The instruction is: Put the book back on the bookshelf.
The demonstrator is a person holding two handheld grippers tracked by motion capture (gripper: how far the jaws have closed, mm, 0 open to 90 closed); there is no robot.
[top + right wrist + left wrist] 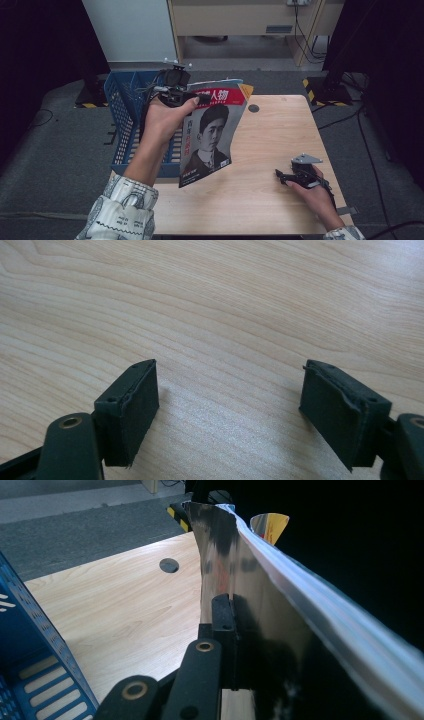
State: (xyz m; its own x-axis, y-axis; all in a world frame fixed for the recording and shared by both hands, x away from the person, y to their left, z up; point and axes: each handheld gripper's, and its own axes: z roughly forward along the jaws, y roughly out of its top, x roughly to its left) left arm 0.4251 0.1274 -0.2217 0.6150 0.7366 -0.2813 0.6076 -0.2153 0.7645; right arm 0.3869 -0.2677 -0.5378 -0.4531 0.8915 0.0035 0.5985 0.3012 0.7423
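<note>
Left claw (196, 98) clamps glossy red-topped portrait magazine (212, 132) at its top edge; keep it vertical over blue plastic crate (121, 102) beside it. Right claw (227, 407) wide, empty on wooden counter (270, 145).

High view looks down; gripper views sit close — all share table (280, 130).

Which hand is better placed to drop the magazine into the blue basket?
Left. The left gripper is shut on the magazine, lifted beside the basket. The right gripper rests open on the table, far from both.
</note>
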